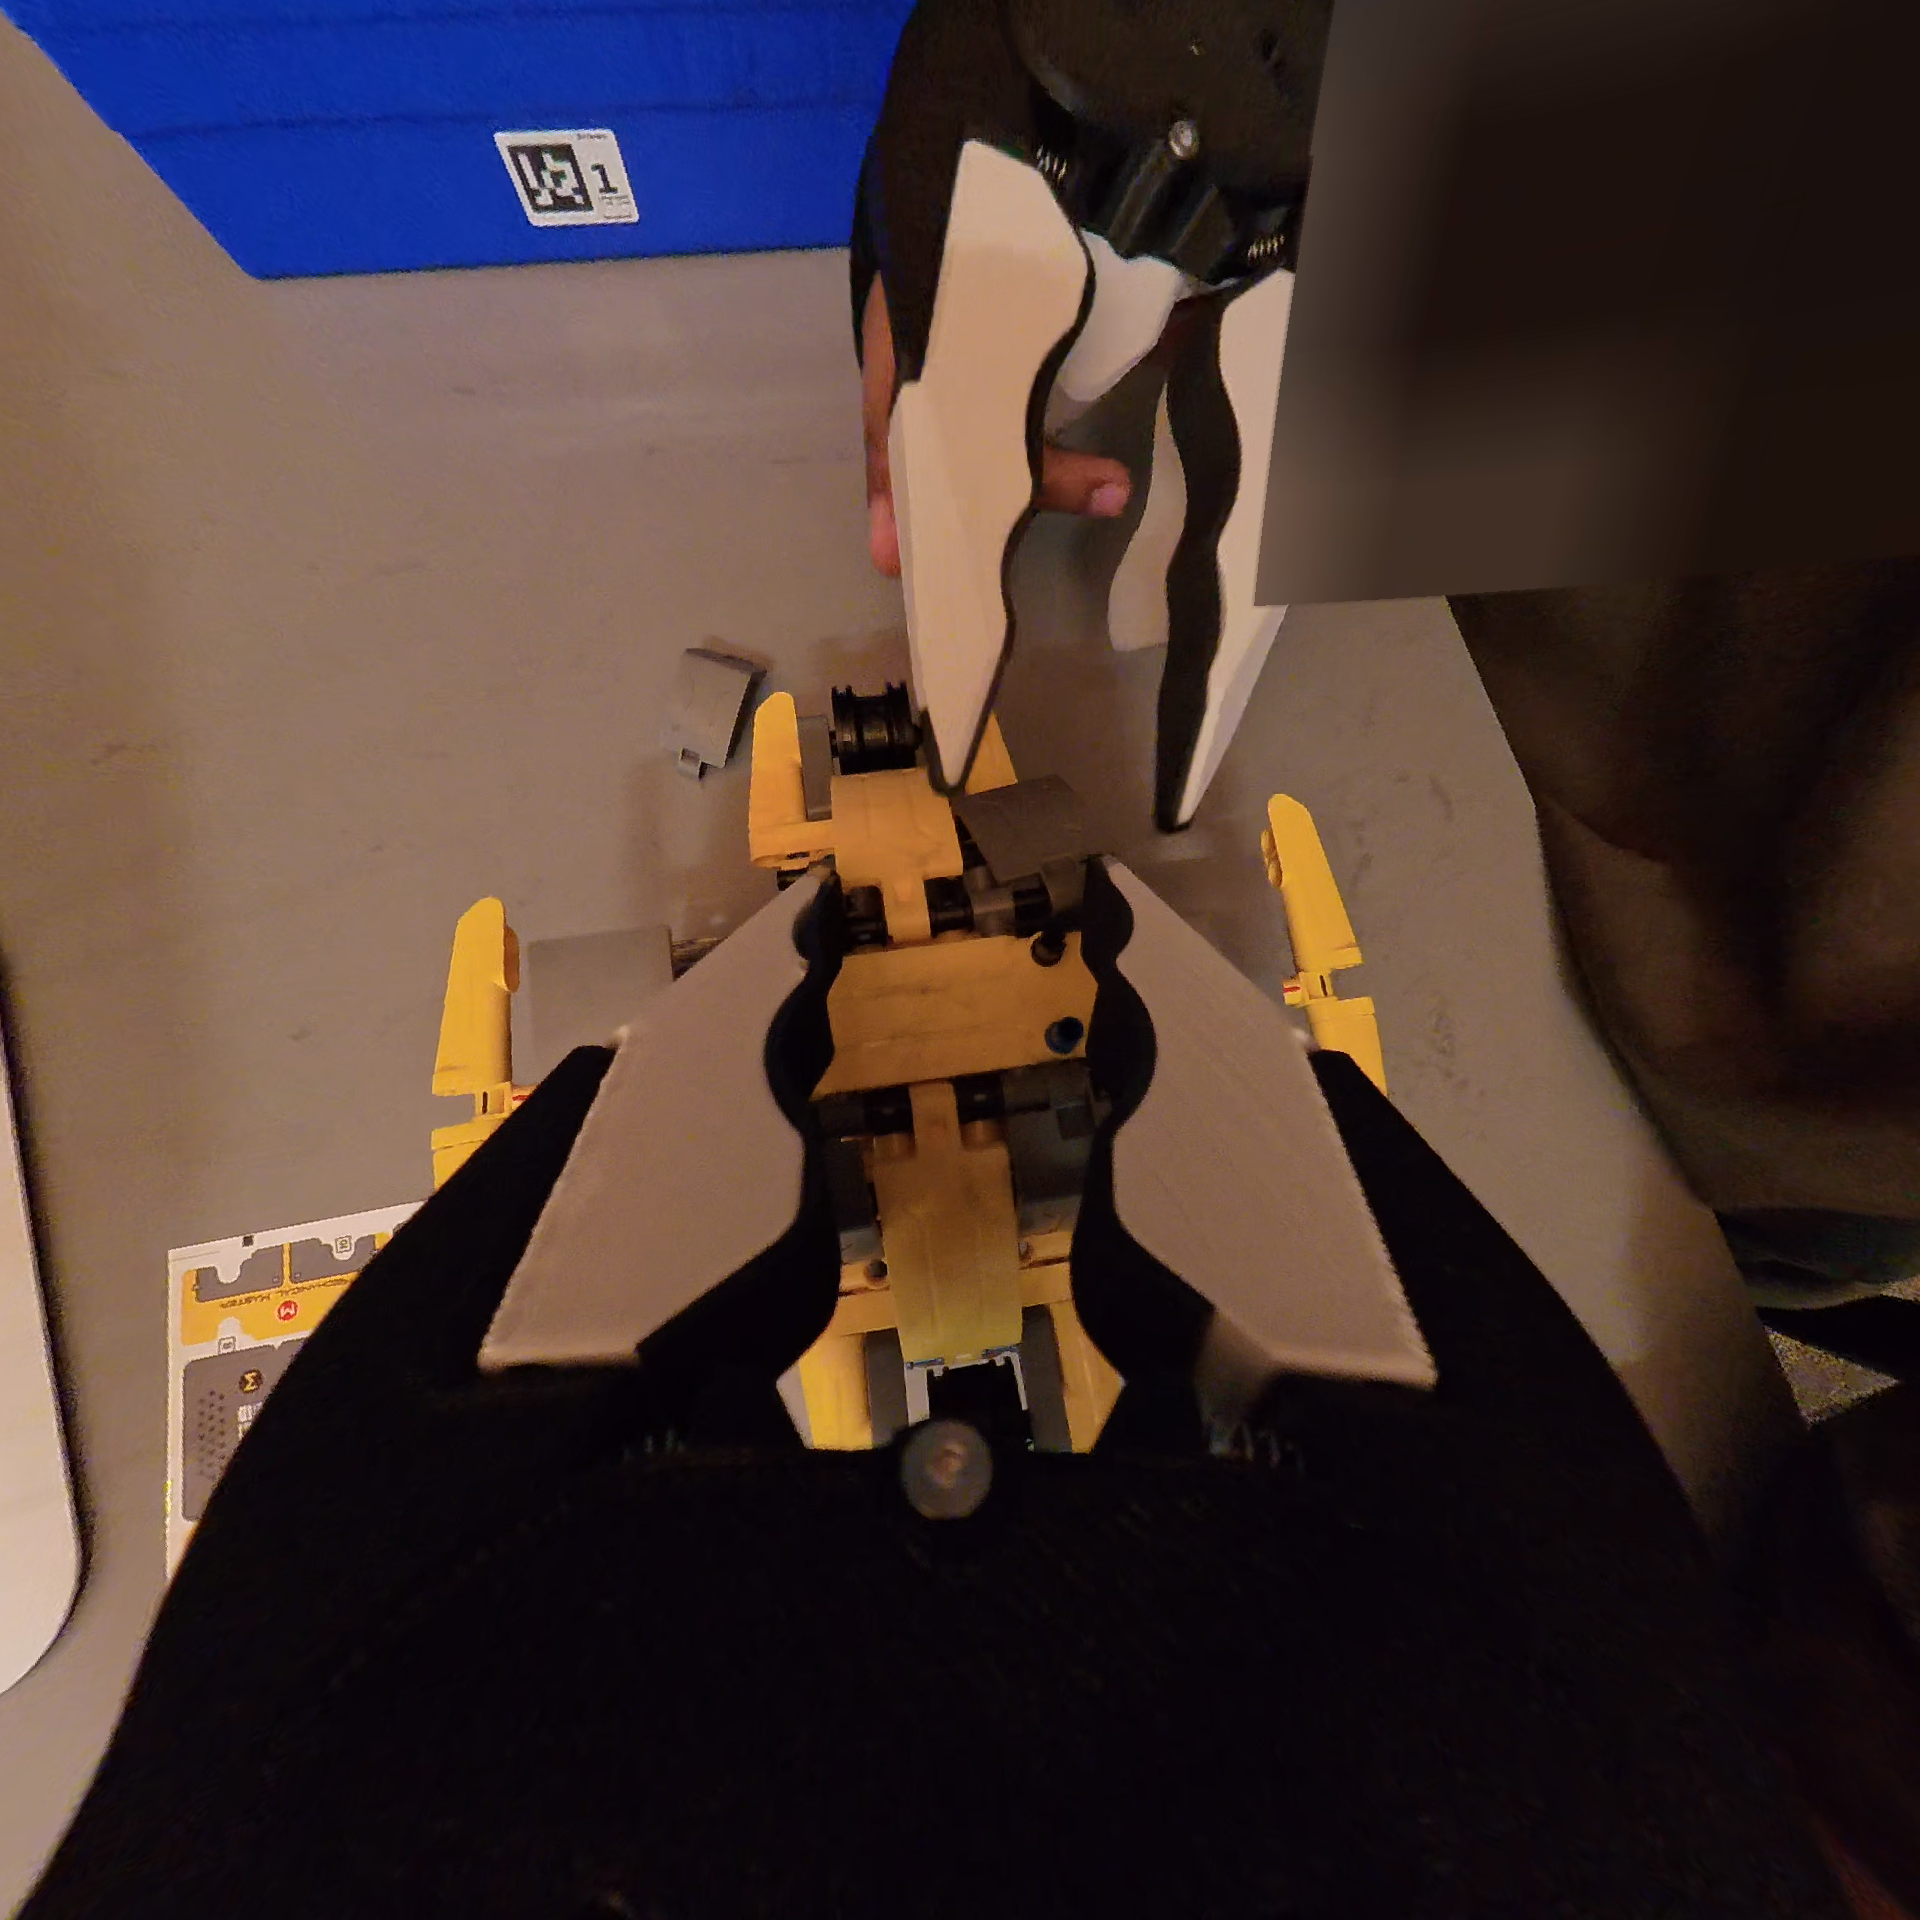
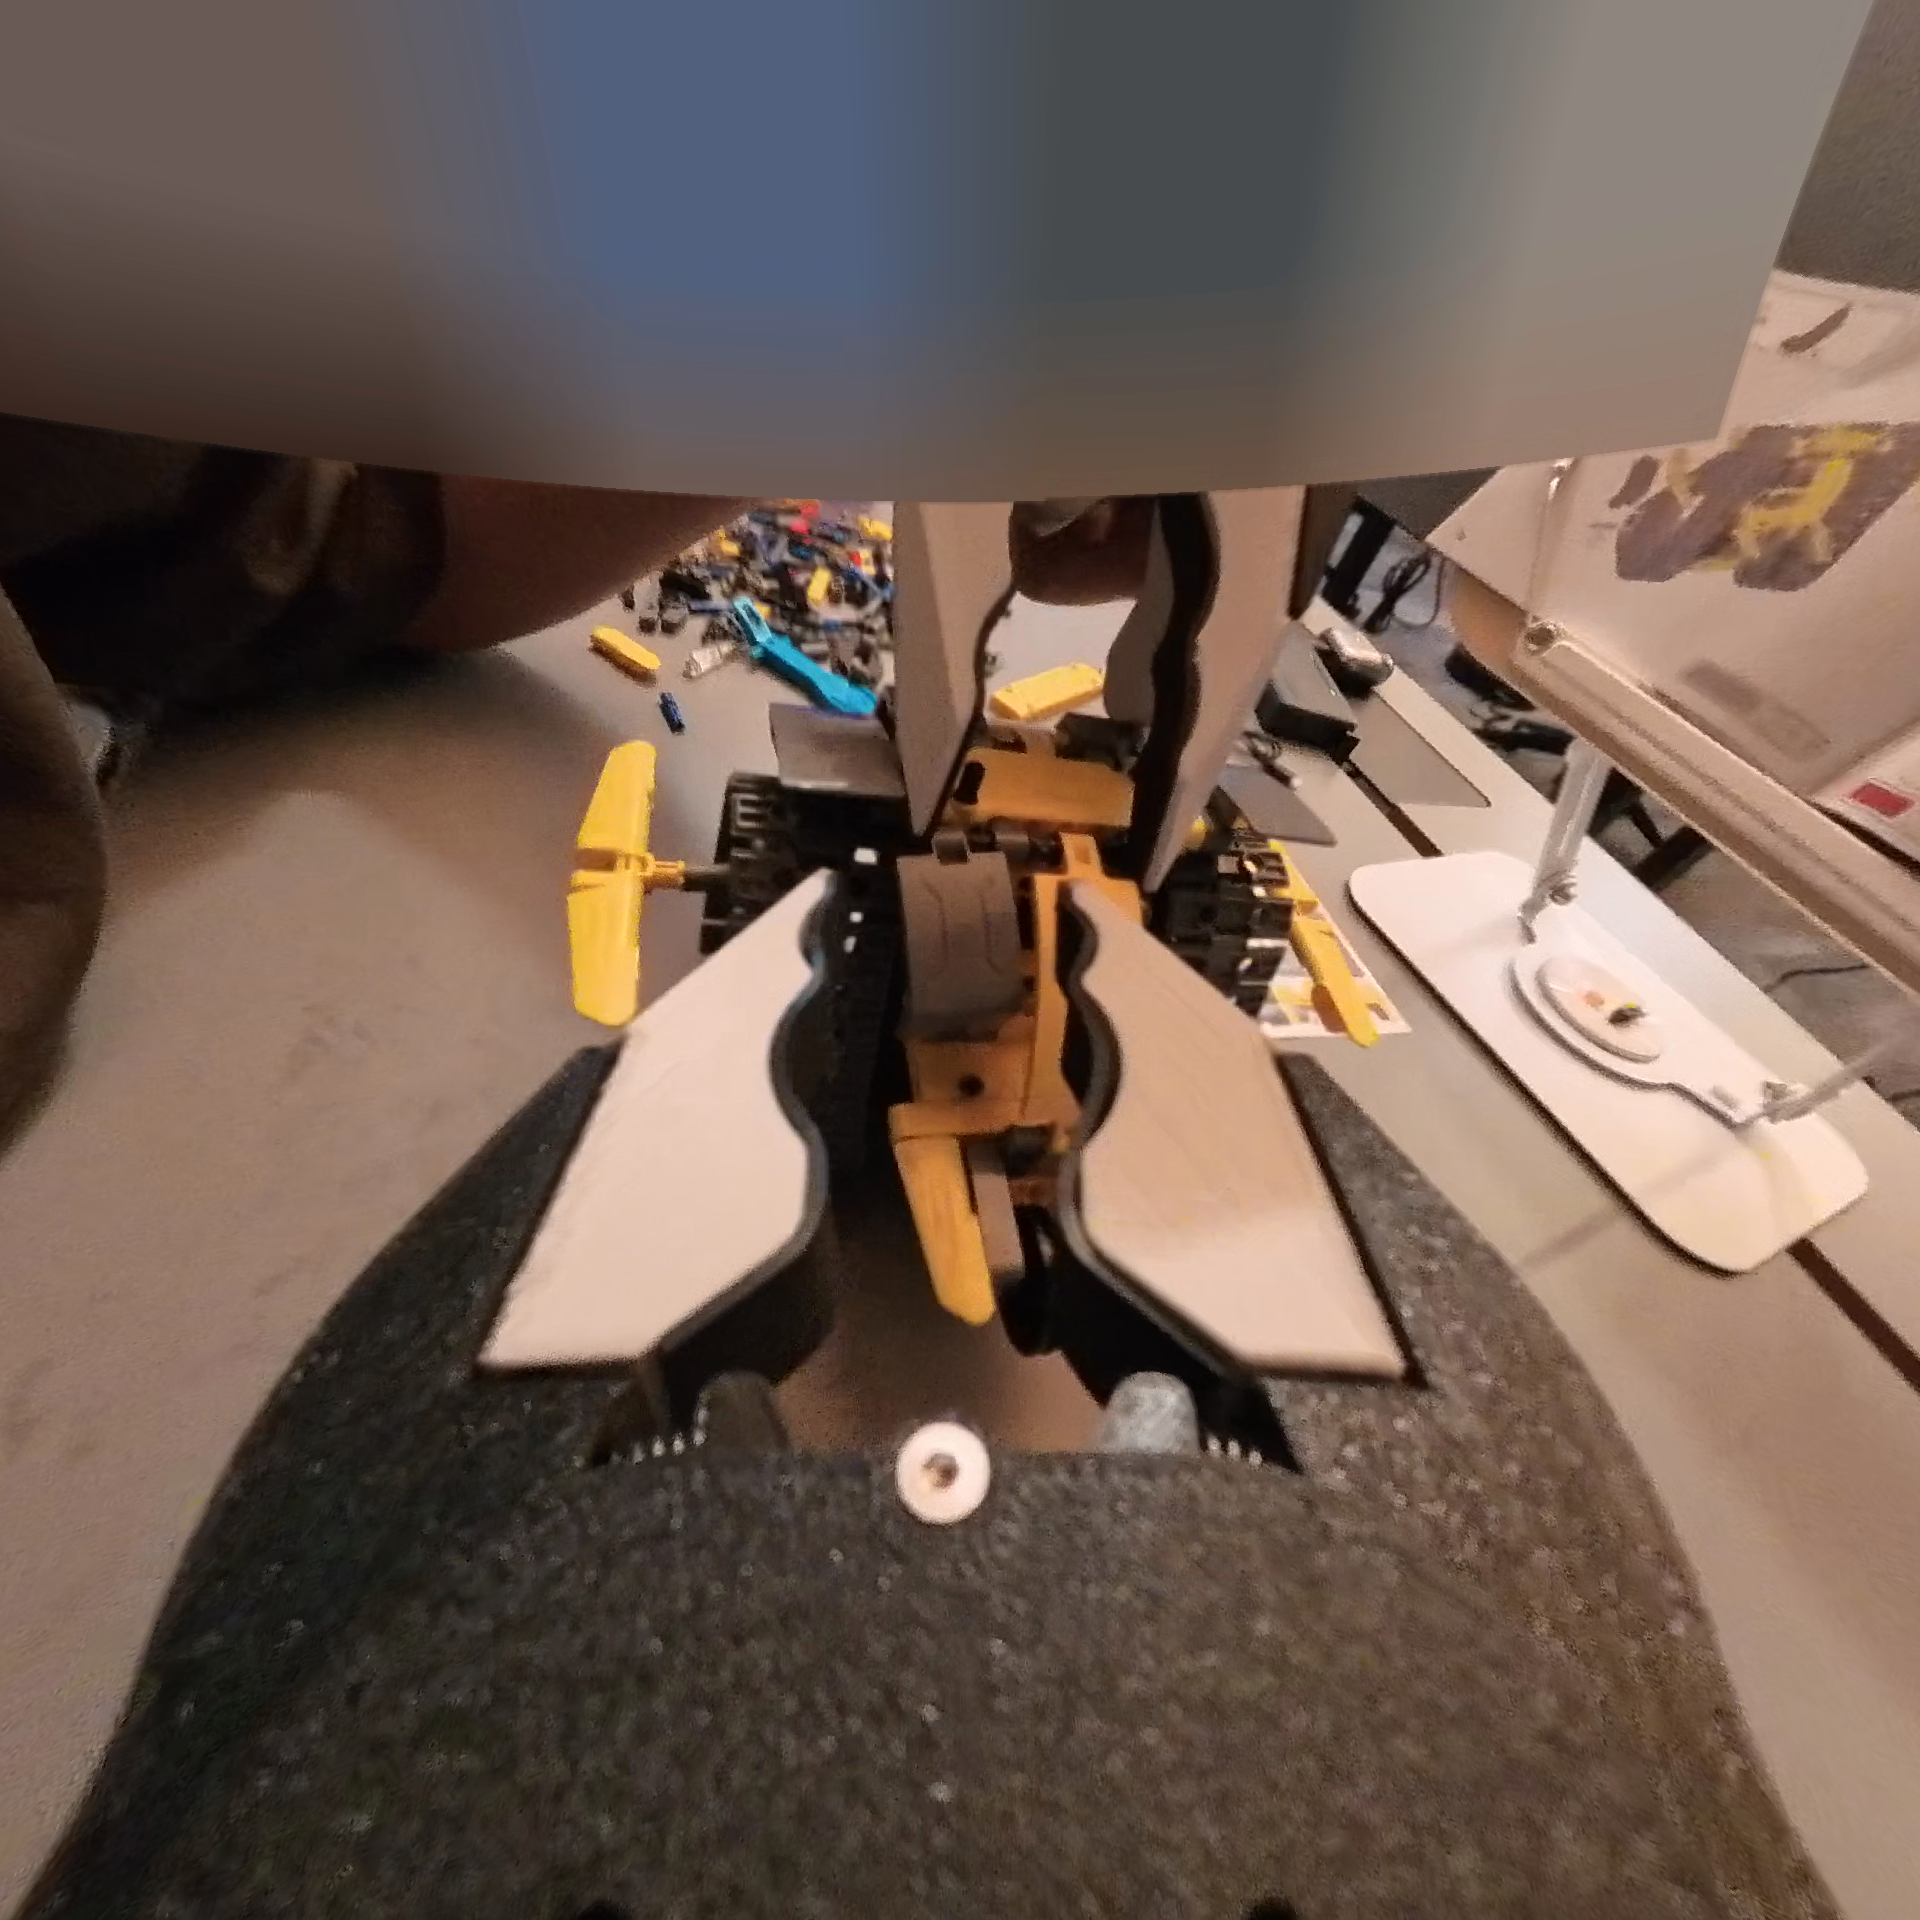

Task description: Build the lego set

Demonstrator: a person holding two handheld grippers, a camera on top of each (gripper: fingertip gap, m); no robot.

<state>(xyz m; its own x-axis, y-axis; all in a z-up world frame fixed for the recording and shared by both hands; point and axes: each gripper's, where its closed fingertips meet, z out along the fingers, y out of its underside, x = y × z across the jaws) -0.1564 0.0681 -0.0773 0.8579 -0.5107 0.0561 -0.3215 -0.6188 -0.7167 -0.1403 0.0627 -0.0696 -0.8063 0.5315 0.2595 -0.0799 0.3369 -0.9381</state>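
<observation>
Left wrist view shows the left gripper point(image 1: 956, 883) with jaws closed around the yellow brick model point(image 1: 951, 997) on the grey counter point(image 1: 312, 623); the right gripper point(image 1: 1060, 805) reaches in from the far side, jaws parted astride the model's far end; a blue bin point(image 1: 416, 135) sits far left; a loose grey panel point(image 1: 715, 707) lies just beside the model.

A white square-code tag point(image 1: 566, 177) sits on the blue bin point(image 1: 436, 135); its marks stay uncopied. A yellow-and-grey printed sheet point(image 1: 244, 1340) lies on the table point(image 1: 312, 623) under the left gripper, its print upside down. In the right wrist view a like sheet point(image 2: 1325, 987) is too blurred to read
</observation>
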